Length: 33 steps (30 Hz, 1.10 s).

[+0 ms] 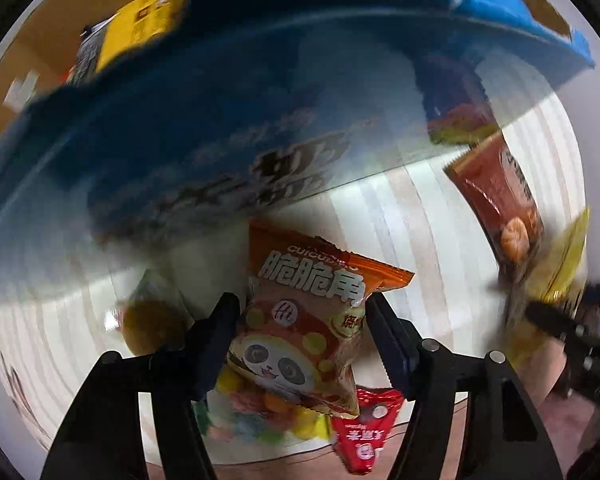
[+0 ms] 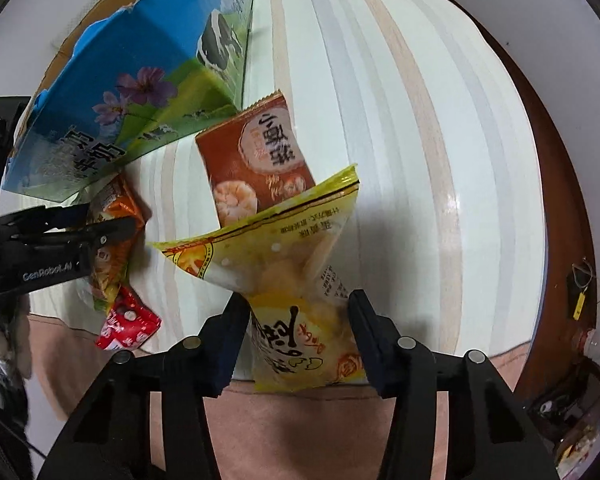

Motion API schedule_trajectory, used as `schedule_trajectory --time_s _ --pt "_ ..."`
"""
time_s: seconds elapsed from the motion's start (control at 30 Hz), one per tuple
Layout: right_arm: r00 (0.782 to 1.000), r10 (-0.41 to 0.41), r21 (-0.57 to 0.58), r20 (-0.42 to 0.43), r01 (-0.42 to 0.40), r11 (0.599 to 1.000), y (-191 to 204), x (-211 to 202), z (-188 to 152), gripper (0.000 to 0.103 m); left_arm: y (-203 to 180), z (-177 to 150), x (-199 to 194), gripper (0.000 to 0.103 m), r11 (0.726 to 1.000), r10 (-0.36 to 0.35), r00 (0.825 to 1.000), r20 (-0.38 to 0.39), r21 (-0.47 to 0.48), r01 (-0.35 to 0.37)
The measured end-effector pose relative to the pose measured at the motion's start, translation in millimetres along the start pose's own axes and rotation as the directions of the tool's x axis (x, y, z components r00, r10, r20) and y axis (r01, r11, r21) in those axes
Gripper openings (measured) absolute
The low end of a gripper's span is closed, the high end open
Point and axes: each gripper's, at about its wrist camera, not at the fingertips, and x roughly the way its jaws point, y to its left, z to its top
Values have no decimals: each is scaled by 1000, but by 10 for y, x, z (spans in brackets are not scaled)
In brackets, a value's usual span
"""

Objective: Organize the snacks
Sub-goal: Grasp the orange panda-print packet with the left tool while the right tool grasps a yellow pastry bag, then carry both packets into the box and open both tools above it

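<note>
My left gripper [image 1: 302, 312] is shut on an orange panda snack bag [image 1: 300, 332] and holds it above the striped table, just in front of a blue milk carton box [image 1: 220, 120]. The same gripper [image 2: 112, 228] and its orange bag [image 2: 114, 216] show at the left of the right wrist view. My right gripper [image 2: 296, 312] is shut on a yellow snack bag [image 2: 292, 280], lifted over the table edge. A brown shrimp-cracker packet [image 2: 256, 160] lies flat on the table beyond it. A small red packet [image 2: 128, 322] lies near the front edge.
The blue box [image 2: 140, 92] is open at the top, with a yellow packet [image 1: 148, 20] inside. The striped white tablecloth [image 2: 380, 160] stretches far to the right. A colourful candy bag [image 1: 260, 412] lies under the orange bag. Dark floor and clutter are at the far right [image 2: 580, 360].
</note>
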Motion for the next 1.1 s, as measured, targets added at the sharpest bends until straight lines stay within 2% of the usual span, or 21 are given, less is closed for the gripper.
schedule_trajectory --time_s 0.17,0.33,0.43,0.47,0.5,0.57,0.63,0.8,0.83,0.87,0.93,1.0,1.1 --pt "993 90 61 -78 -86 994 -13 32 -263 53 48 -369 -4 64 986 -48 999 -22 -158 44" --pt "979 142 91 -149 -129 987 6 124 -596 53 80 -900 47 64 965 -82 995 -50 -253 67" --pt "977 146 114 -156 -129 985 -18 152 -708 54 159 -1053 95 64 952 -116 992 -56 -291 95" --pt "977 148 123 -155 -130 984 -29 163 -721 59 196 -1092 91 64 948 -125 991 -46 -301 105" --pt "977 147 139 -153 -126 982 -51 175 -734 65 234 -1119 81 64 943 -133 990 -40 -312 114" --pt "976 156 165 -149 -131 978 -84 195 -756 70 302 -1128 80 64 934 -152 988 -43 -333 129" --pt "979 150 167 -139 -126 978 -122 192 -780 70 397 -1062 77 64 927 -171 985 -34 -344 149" --pt "986 116 154 -118 -98 983 -31 227 -800 70 486 -836 56 65 935 -157 987 -39 -329 136" --pt "987 110 153 -113 -93 984 9 292 -687 70 501 -789 113 65 932 -169 985 -46 -333 144" --pt "989 103 147 -110 -86 985 30 305 -689 70 495 -788 185 65 930 -176 983 -55 -338 148" --pt "992 91 131 -91 -79 988 63 304 -700 59 548 -781 204 62 928 -166 985 -39 -344 143" --pt "994 79 122 -78 -70 990 89 289 -705 56 516 -818 151 56 937 -135 991 -18 -328 122" --pt "994 93 127 -53 -86 988 114 221 -721 51 199 -957 -22 54 946 -101 995 4 -310 97"
